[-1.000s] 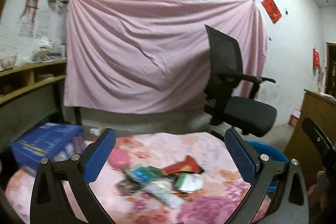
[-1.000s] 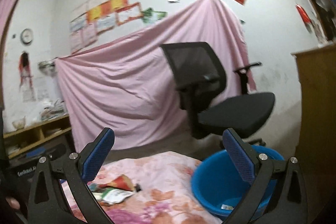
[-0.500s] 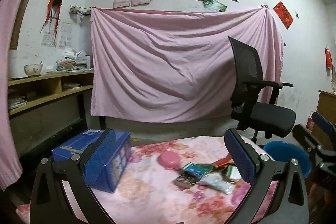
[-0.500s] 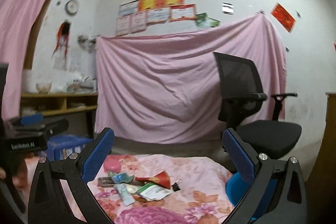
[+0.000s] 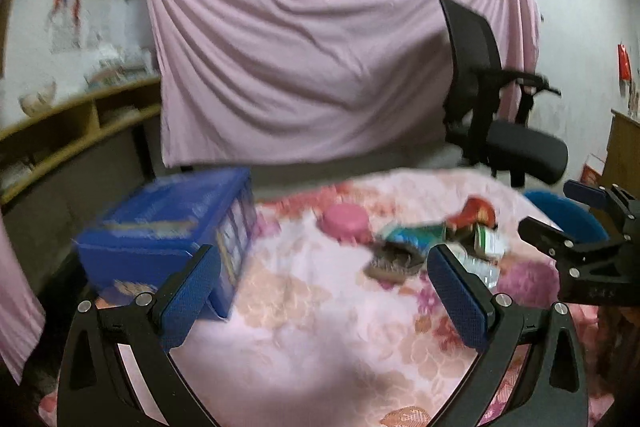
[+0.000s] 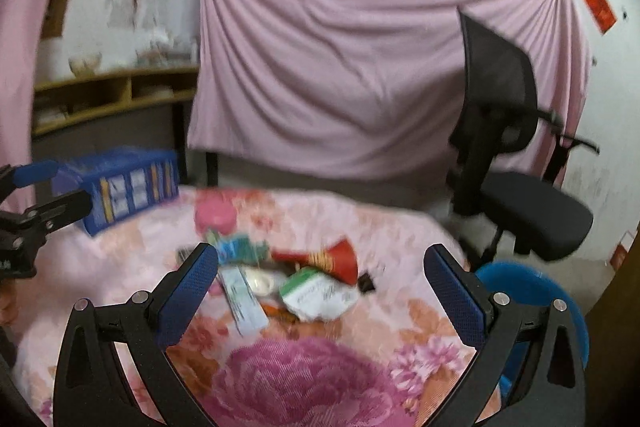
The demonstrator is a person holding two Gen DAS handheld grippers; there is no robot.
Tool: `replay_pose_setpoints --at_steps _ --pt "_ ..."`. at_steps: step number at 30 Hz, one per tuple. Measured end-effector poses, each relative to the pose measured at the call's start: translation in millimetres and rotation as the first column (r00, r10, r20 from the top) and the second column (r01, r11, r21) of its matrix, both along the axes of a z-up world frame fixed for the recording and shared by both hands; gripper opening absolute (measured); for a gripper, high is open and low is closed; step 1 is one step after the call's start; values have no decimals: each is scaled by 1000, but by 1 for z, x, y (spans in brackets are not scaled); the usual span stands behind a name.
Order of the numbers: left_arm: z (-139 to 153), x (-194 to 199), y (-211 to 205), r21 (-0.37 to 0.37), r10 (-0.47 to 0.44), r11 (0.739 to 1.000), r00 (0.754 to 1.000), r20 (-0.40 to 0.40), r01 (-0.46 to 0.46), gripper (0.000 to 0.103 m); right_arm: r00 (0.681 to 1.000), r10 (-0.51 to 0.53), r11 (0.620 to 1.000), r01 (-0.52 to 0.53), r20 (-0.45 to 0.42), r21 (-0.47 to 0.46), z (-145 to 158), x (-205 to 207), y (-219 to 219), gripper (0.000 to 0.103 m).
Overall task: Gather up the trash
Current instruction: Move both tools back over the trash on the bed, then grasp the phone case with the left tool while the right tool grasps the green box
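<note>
A pile of trash lies on the pink floral tablecloth point(image 6: 304, 379): a red wrapper point(image 6: 332, 259), a green-and-white packet point(image 6: 316, 295), a white tube point(image 6: 242, 301), a blue-green wrapper point(image 6: 240, 249) and a pink round lid point(image 6: 214, 215). The pile also shows in the left wrist view point(image 5: 432, 243). My right gripper point(image 6: 320, 299) is open and empty, just short of the pile. My left gripper point(image 5: 324, 291) is open and empty over bare cloth, left of the pile. A blue bucket point(image 6: 532, 291) stands on the floor at the table's right.
A blue box point(image 5: 172, 227) sits on the table's left side. A black office chair point(image 6: 516, 171) stands behind the bucket. A pink sheet point(image 5: 320, 59) hangs on the back wall. Wooden shelves point(image 5: 60, 135) run along the left.
Both views have tilted down and closer to the table. The trash pile is larger and nearer in the right wrist view. Both grippers stay open.
</note>
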State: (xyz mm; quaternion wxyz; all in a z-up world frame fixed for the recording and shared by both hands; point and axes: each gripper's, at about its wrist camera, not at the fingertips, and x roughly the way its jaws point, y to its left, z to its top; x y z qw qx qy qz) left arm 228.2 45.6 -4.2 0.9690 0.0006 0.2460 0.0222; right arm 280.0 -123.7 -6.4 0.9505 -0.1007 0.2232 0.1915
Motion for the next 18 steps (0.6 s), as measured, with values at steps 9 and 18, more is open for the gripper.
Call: replay_pose_setpoints --at_steps 9,18 --pt "-19 46 -5 -96 -131 989 973 -187 115 84 978 -21 997 36 -209 69 -17 35 -18 81" --pt "-31 85 -15 -112 -220 974 928 -301 195 80 941 -29 992 69 -336 106 -28 69 -12 80"
